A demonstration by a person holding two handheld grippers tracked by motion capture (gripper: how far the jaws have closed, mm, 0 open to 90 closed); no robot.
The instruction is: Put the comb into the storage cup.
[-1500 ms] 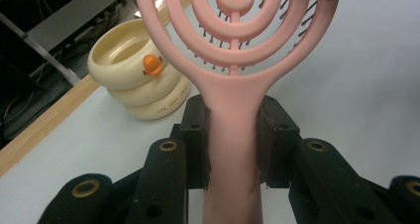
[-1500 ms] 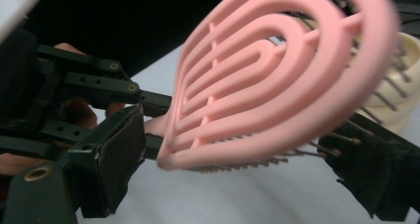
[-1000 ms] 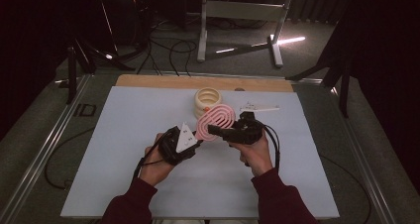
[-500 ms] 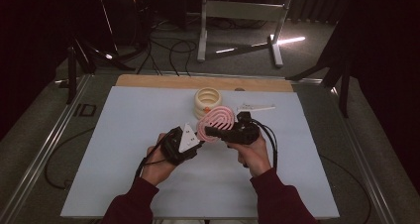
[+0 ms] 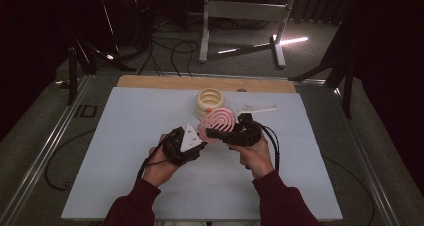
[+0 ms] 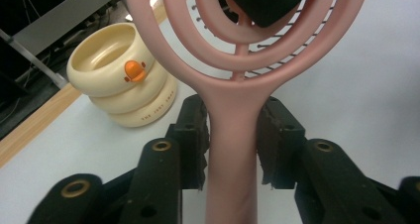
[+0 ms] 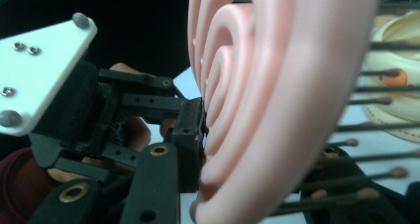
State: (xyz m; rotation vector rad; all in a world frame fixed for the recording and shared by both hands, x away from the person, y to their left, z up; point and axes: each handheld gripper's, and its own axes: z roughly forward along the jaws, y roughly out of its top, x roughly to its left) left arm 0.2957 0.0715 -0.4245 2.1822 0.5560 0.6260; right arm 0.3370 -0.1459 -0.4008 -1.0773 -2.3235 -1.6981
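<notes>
A pink hairbrush (image 5: 218, 121) with a head of concentric rings is held above the white mat between both grippers. My left gripper (image 5: 202, 138) comes in from the left, and its pads clamp the brush's handle (image 6: 232, 174) on both sides (image 6: 233, 135). From the right, my right gripper (image 5: 213, 132) is shut on the head (image 7: 277, 85): one pad presses the ringed face and the other jaw sits among the dark bristles (image 7: 262, 154). A cream ring-stacked holder (image 5: 209, 101) with an orange beak (image 6: 133, 70) stands just behind.
The white mat (image 5: 125, 136) covers the table, with a wooden strip (image 5: 205, 82) along its far edge. A small white piece (image 5: 257, 108) lies to the right of the holder. Metal rails run down both table sides; stands and cables are on the floor beyond.
</notes>
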